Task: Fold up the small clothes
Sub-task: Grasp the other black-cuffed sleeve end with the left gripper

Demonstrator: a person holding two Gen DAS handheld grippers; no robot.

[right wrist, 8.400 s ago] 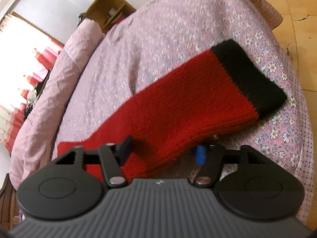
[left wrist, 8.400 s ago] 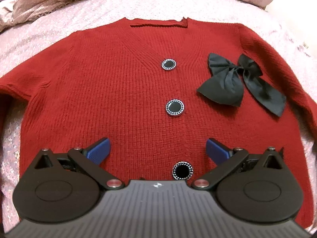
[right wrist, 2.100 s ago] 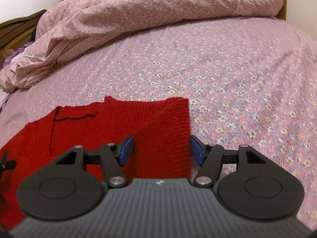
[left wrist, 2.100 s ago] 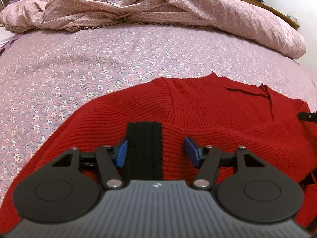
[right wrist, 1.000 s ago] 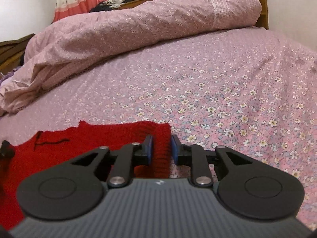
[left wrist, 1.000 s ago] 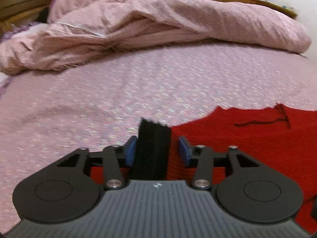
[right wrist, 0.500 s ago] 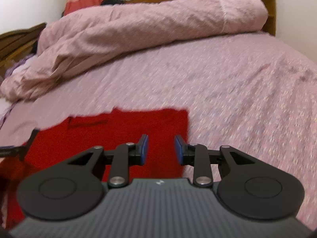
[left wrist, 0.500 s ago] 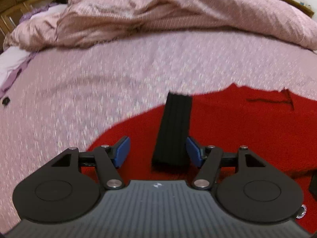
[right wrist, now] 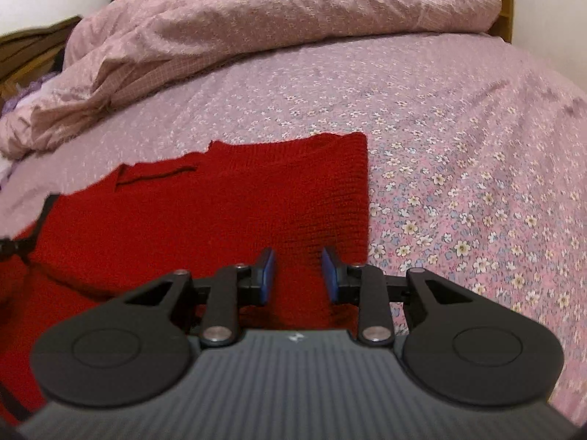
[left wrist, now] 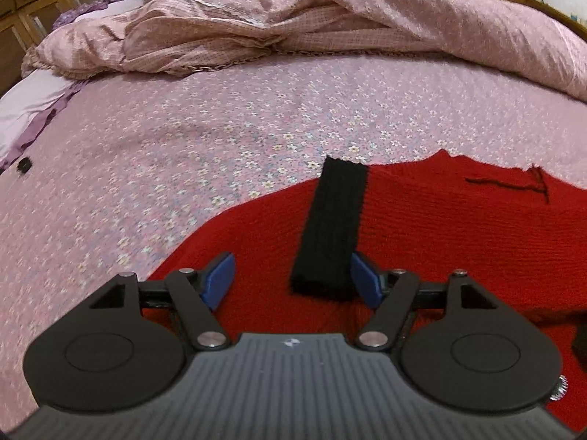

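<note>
A red knit cardigan [left wrist: 458, 234] lies flat on the bed, with its left sleeve folded inward so the black cuff [left wrist: 335, 227] rests on the red body. My left gripper [left wrist: 291, 280] is open and empty just above the cuff's near end. In the right wrist view the cardigan [right wrist: 220, 212] has a straight folded right edge. My right gripper [right wrist: 297, 275] is open and empty above that folded edge. A bit of the black bow [right wrist: 22, 242] shows at the far left.
The pink floral bedsheet [left wrist: 183, 139] surrounds the cardigan. A bunched pink duvet [left wrist: 330, 22] lies across the far side of the bed, also in the right wrist view [right wrist: 256, 25]. A wooden headboard [right wrist: 504, 3] stands behind it. A small black item [left wrist: 24, 165] lies far left.
Both grippers let go and opened: the left released the black cuff onto the cardigan, the right released the folded red edge. Both pulled back and up slightly.
</note>
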